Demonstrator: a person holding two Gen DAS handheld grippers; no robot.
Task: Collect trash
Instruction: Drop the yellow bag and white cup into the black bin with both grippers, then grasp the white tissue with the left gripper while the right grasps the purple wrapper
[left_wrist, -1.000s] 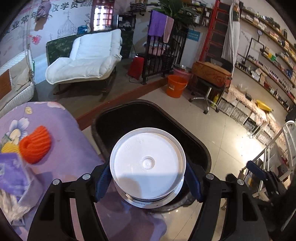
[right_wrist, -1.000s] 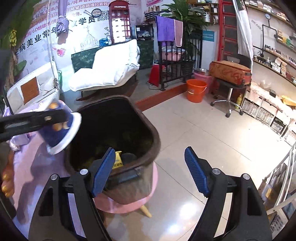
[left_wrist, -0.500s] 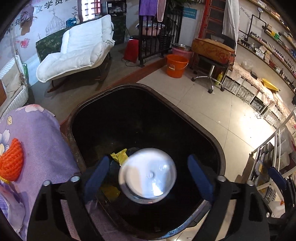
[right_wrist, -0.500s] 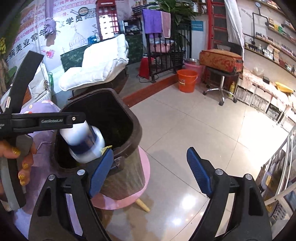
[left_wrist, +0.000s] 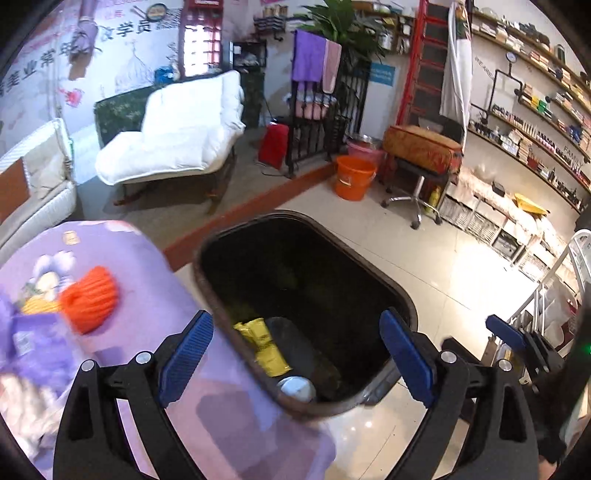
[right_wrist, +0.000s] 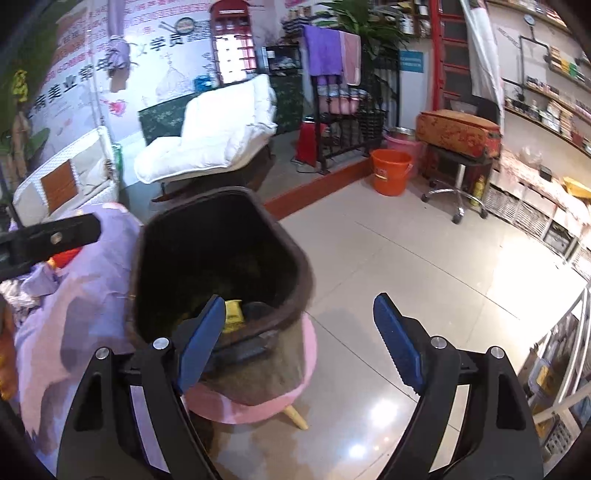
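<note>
Tiled shop floor, purple floral tablecloth (left_wrist: 177, 295). Left view: left gripper (left_wrist: 295, 354) spread, empty, above dark trash bin (left_wrist: 402, 299); white-lidded container (left_wrist: 295, 387) and yellow wrapper (left_wrist: 266, 347) inside. Right view: right gripper (right_wrist: 299, 343) spread, idle beside bin. Drop likely done; next, fetching more tabletop trash.

Bright daylit room, floor glare, fisheye-curved edges, blurred left side.

Orange bucket (left_wrist: 353, 177) near white lounger (left_wrist: 177, 144).
</note>
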